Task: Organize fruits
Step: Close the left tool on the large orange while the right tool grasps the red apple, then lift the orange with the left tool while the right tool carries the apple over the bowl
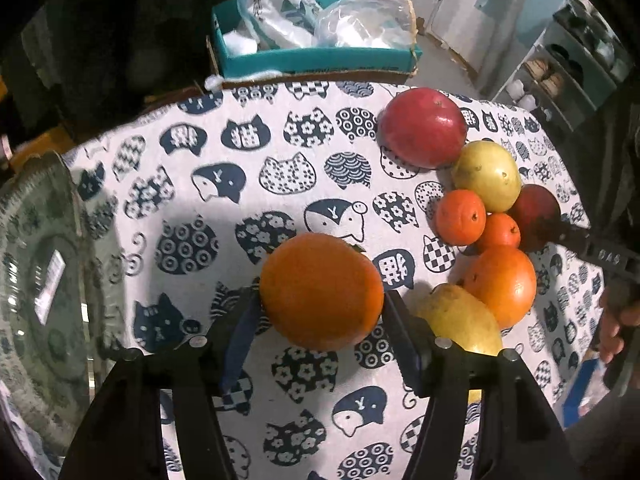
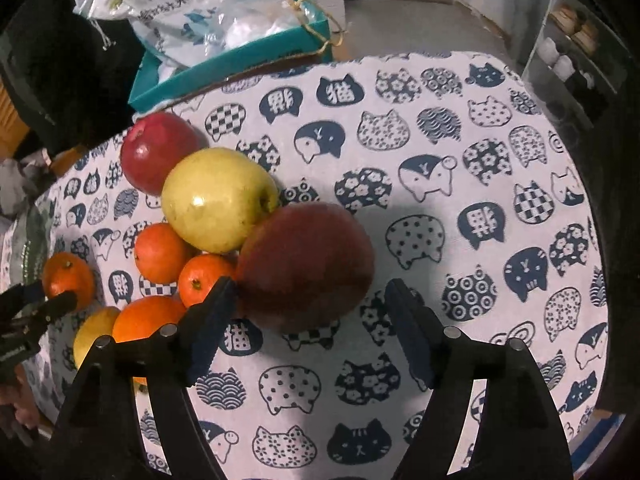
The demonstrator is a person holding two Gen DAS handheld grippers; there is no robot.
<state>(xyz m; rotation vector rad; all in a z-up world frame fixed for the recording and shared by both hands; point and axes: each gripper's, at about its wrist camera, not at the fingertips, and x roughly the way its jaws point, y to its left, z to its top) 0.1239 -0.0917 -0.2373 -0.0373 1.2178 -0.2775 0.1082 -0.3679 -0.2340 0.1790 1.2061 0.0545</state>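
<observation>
Big orange sits between the fingers of the left claw; both pads look to be touching its sides, so it reads as gripped, jaws about mid-width. Orange is over the cat-print cloth; can't tell if it rests on the cloth or is just off it. Right of that claw, close by: a yellow pear just beside the right finger, another orange beyond it, then two small tangerines, a yellow-green apple, a red apple farthest out, all bunched & touching. Left of the claw, well apart: a clear plastic tray at cloth edge. Ahead, past the table end: teal box w/ plastic bags. Right claw is wide open, holding nothing; dark red apple lies just ahead of the tips, left finger at its side, right finger clear w/ a gap. Rest of the fruit pile is left of & ahead of this claw.
</observation>
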